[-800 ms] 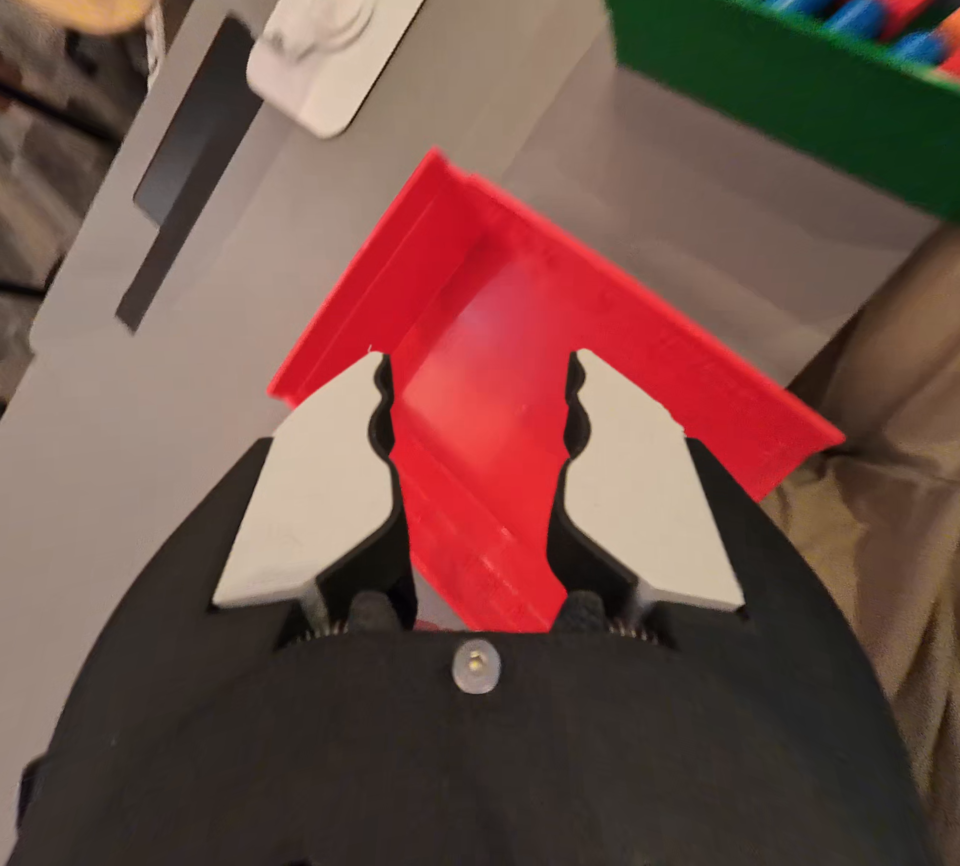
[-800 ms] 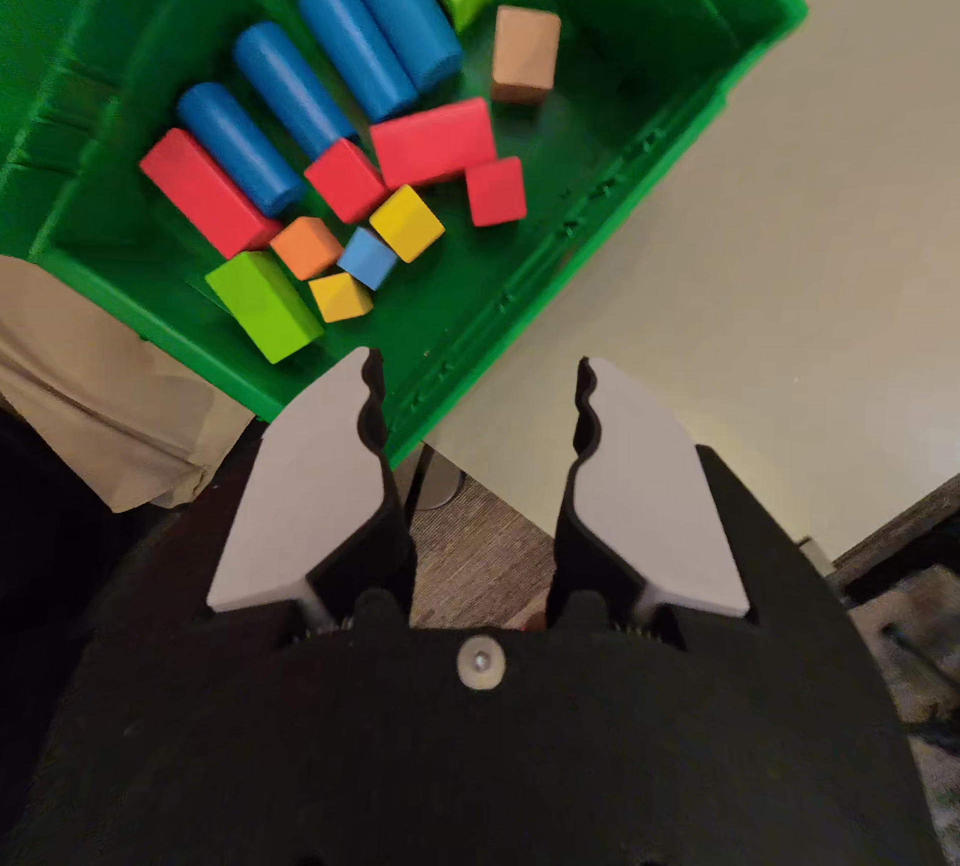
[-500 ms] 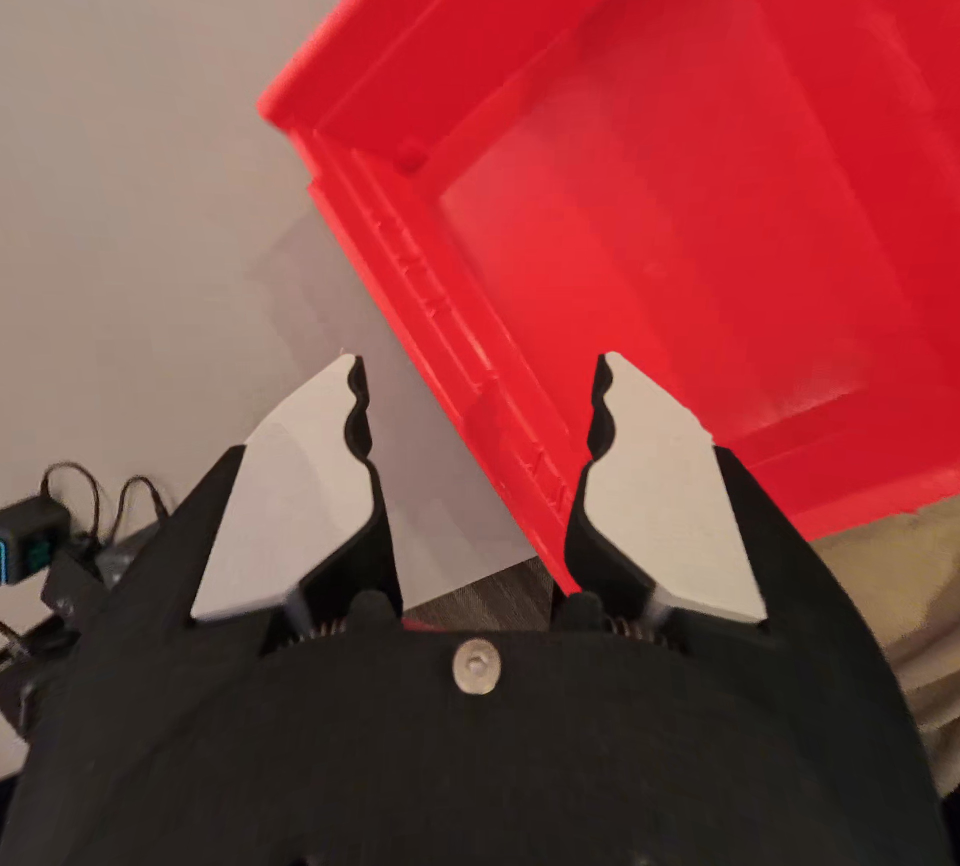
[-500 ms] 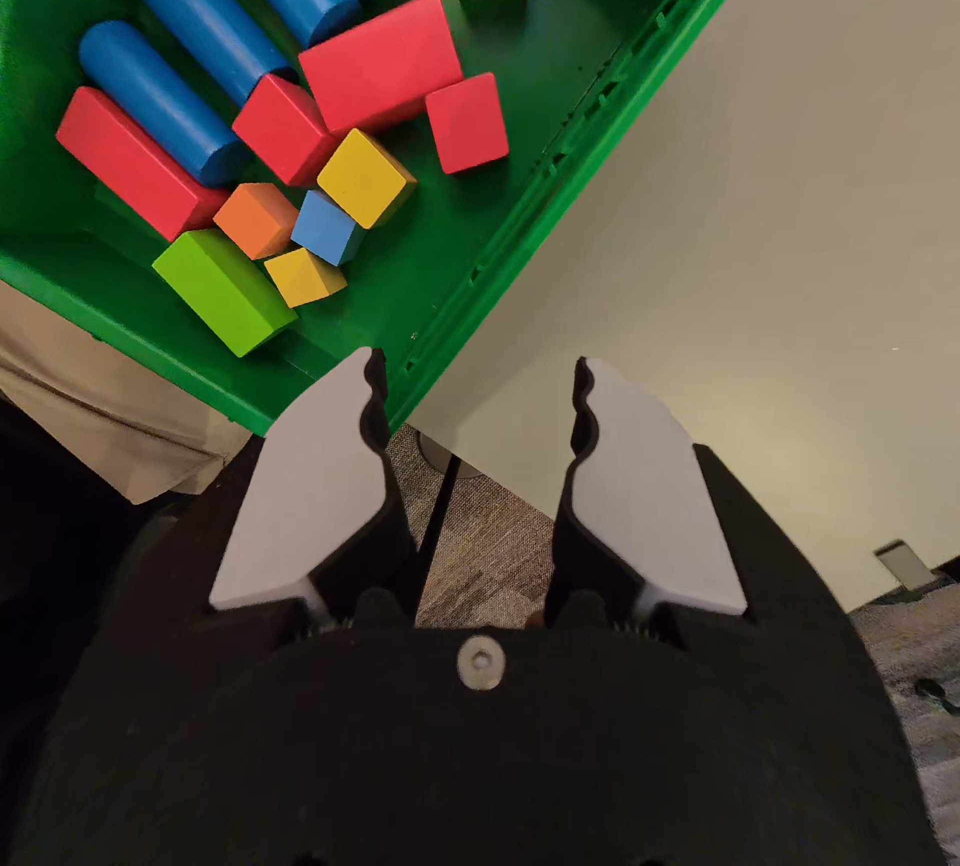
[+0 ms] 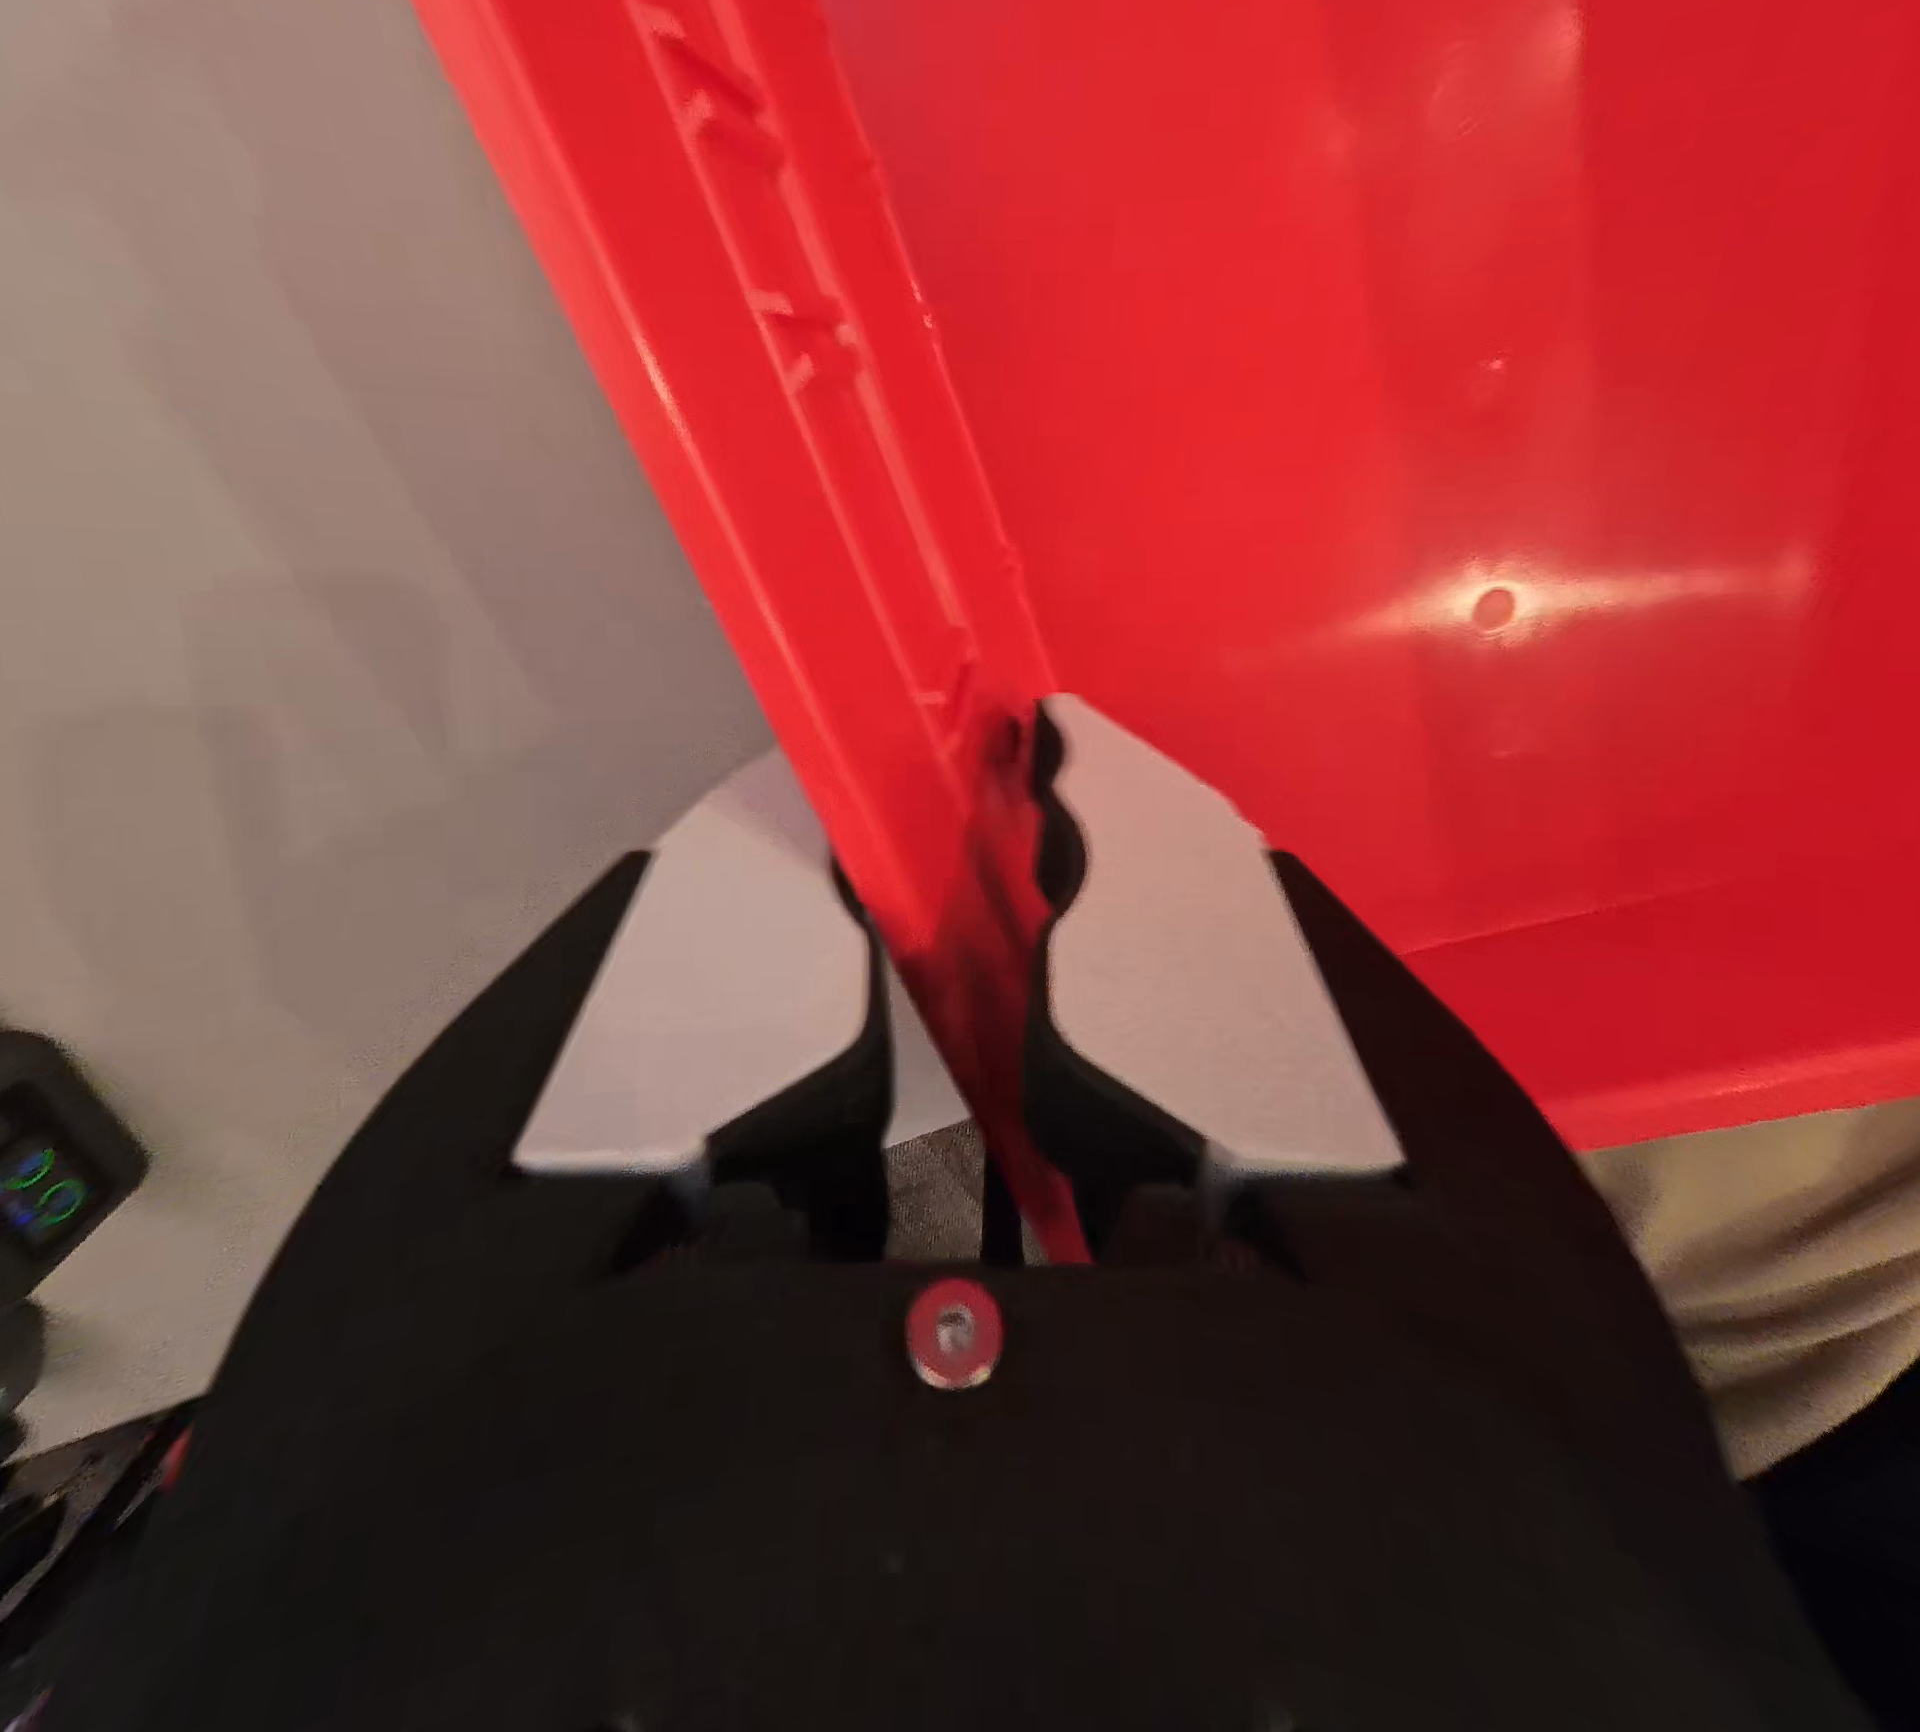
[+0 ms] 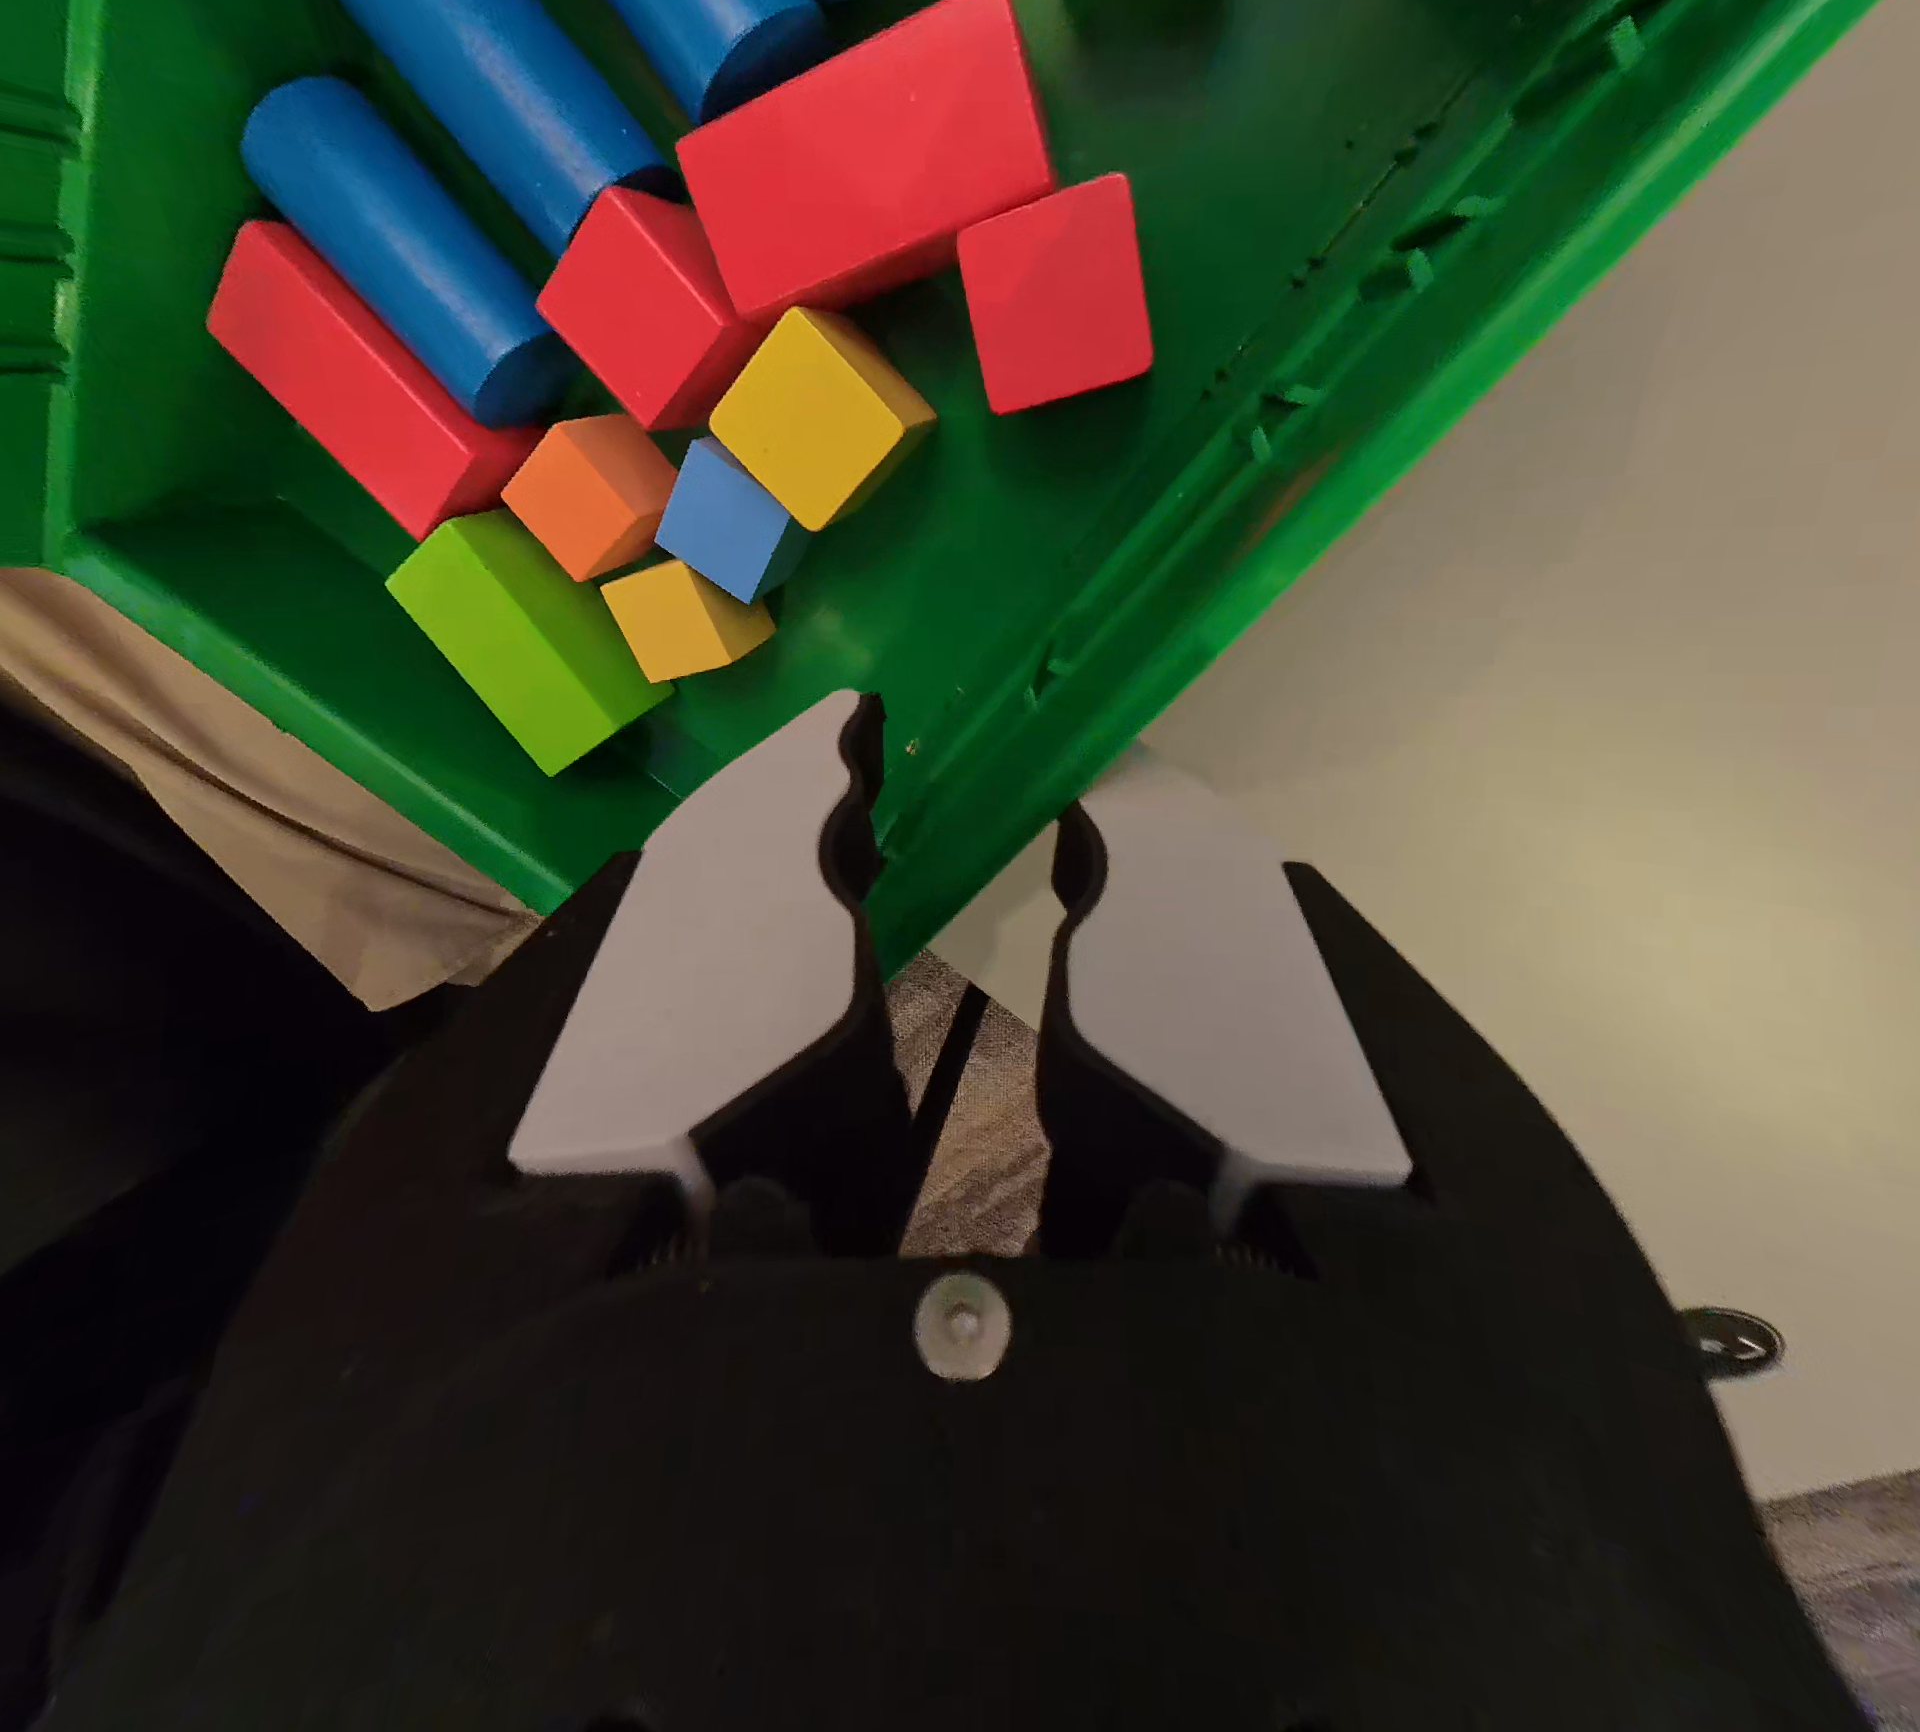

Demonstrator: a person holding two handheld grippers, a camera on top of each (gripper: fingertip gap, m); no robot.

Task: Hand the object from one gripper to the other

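Now each tool grips a bin wall — no block is picked yet.

Left tool (image 5: 961, 809) has closed down on the red bin's (image 5: 1351, 332) side wall; right tool (image 6: 971, 778), narrowed, straddles the green bin's (image 6: 1195, 622) wall, though I can't tell whether it pinches. Blocks (image 6: 821, 415) lie loose in the green bin, upper left of frame — likely light, rigid painted wood, a bit slick; flat-sided cubes should grip best across opposite faces, cylinders may roll.
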